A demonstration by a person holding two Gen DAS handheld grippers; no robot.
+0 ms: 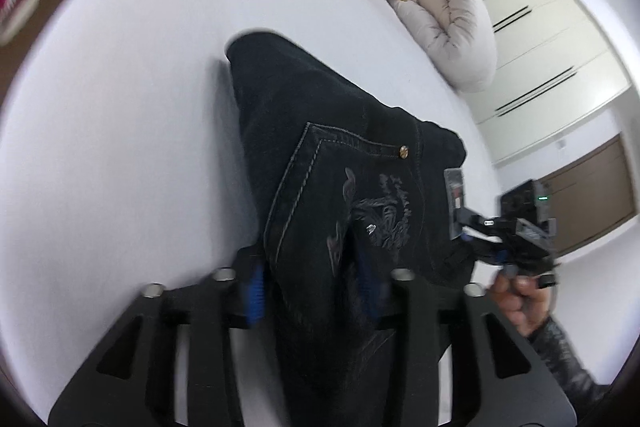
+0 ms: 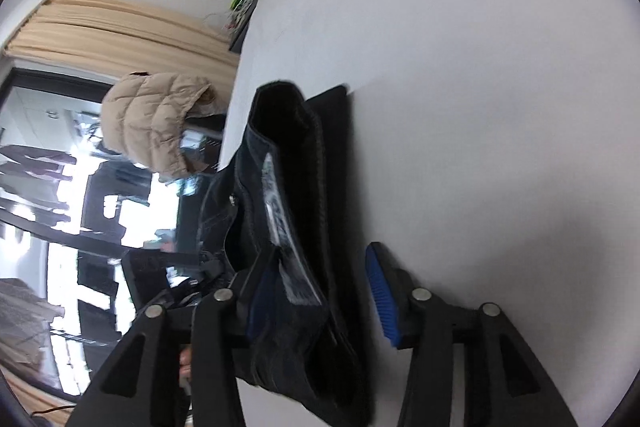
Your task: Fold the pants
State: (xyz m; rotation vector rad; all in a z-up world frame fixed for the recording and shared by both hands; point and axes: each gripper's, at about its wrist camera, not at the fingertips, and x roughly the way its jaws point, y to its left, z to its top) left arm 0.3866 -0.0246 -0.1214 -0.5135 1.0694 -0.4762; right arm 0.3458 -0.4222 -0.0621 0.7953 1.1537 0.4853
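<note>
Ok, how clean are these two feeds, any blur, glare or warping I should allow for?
Left wrist view: gripper fingers smeared, jeans pocket stitching fairly sharp, fisheye bends the bed edge. Right wrist view: jeans blurred, window blown out, soft shadow beside the right pad.

The jeans (image 1: 344, 163) are dark matt denim with pale stitching and a shiny metal rivet (image 1: 405, 151), lying on a smooth matt white sheet (image 1: 132, 131) near a quilted, puffy duvet (image 1: 448, 27).

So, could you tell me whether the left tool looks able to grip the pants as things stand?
Probably yes: the dark pants already lie between the left tool's open blue pads, with nothing else in the way.
</note>
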